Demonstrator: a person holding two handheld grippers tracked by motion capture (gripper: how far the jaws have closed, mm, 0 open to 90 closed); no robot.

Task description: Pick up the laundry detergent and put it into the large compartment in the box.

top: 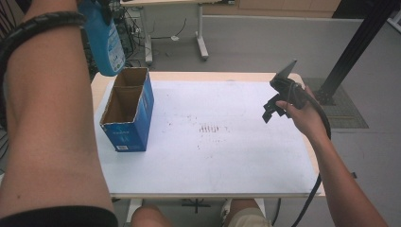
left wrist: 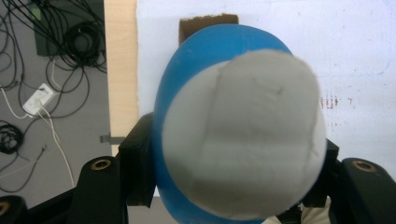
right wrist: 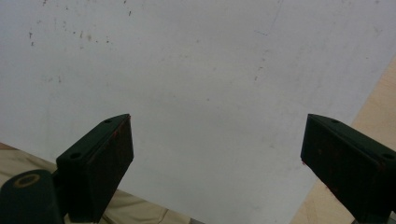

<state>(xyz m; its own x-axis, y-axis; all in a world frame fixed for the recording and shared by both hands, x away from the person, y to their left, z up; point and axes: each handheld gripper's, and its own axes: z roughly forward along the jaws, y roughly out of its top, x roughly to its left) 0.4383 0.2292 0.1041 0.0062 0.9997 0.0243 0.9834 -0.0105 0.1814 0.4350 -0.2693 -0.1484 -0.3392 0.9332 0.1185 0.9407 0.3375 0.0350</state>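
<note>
A blue bottle (top: pixel 106 42) with a pale label hangs upright at the far left, its base just over the far end of an open blue cardboard box (top: pixel 127 111). The box has two brown-lined compartments. In the left gripper view my left gripper (left wrist: pixel 233 172) is shut on the bottle (left wrist: pixel 187 70) just below its grey cap (left wrist: pixel 243 135), and a brown strip of the box (left wrist: pixel 208 23) shows past it. At the right, a hand holds my right gripper (top: pixel 274 106) above the white sheet. Its jaws (right wrist: pixel 215 158) stand wide open with nothing between them.
A white sheet (top: pixel 227 142) covers most of the wooden table (top: pixel 198 75). Behind the table stand another table's legs (top: pixel 201 42) and floor cables (left wrist: pixel 70 42). A black post (top: pixel 359 42) rises at the far right. The person's left forearm (top: pixel 47 118) covers the left side.
</note>
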